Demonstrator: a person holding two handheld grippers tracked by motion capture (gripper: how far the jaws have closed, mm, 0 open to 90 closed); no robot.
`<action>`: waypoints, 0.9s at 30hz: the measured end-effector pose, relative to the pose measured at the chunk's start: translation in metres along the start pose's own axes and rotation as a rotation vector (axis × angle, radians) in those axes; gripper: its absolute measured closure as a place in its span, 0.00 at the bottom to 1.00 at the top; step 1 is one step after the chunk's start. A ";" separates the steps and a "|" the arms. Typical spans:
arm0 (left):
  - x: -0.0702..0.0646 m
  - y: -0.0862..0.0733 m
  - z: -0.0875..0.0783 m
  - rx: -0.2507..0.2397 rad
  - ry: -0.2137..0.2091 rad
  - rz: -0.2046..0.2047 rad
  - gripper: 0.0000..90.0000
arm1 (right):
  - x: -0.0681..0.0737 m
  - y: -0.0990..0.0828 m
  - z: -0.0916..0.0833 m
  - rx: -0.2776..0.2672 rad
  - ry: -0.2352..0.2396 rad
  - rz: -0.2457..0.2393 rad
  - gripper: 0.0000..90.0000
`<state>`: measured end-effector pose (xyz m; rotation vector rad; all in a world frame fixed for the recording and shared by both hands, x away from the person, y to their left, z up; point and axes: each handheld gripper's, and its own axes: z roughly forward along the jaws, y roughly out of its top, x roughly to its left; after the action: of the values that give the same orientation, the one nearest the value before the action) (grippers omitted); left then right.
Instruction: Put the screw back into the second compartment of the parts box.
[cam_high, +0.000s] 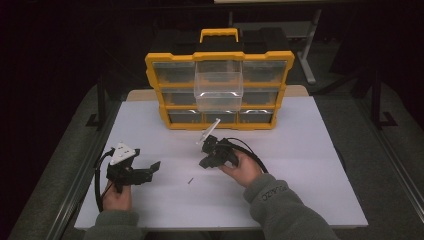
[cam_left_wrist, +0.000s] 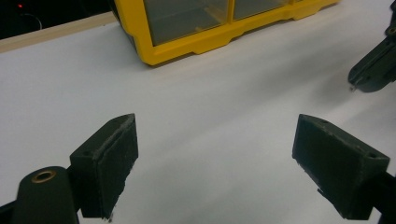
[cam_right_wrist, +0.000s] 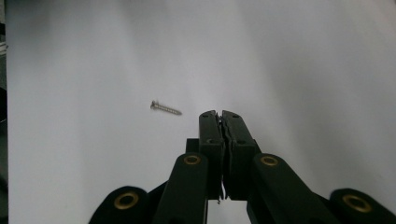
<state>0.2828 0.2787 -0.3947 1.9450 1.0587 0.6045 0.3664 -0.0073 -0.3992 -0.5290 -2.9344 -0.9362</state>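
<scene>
A small silver screw lies loose on the white table. My right gripper is shut, its tips hovering a short way from the screw and aimed toward it. A thin pale sliver shows in the seam between its pads; I cannot tell what it is. At the left, my left gripper stands wide open over bare table, with nothing between its pads. The right gripper's tip shows at the right edge of the left gripper view.
A yellow and black drawer organizer stands at the back of the table. Its clear top-middle drawer is pulled out toward me. Dark floor and frame rails surround the table.
</scene>
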 end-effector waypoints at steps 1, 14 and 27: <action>0.000 0.000 0.000 0.000 0.000 0.000 0.15 | -0.001 -0.002 -0.003 -0.001 -0.002 0.002 0.96; 0.001 -0.001 0.000 0.002 0.001 -0.007 0.15 | -0.011 -0.030 -0.039 0.006 -0.025 0.068 0.96; 0.000 -0.001 0.000 0.000 0.002 -0.007 0.15 | -0.019 -0.058 -0.071 0.006 -0.031 0.100 0.96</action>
<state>0.2827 0.2792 -0.3956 1.9405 1.0663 0.6024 0.3601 -0.0975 -0.3754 -0.6897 -2.9053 -0.9159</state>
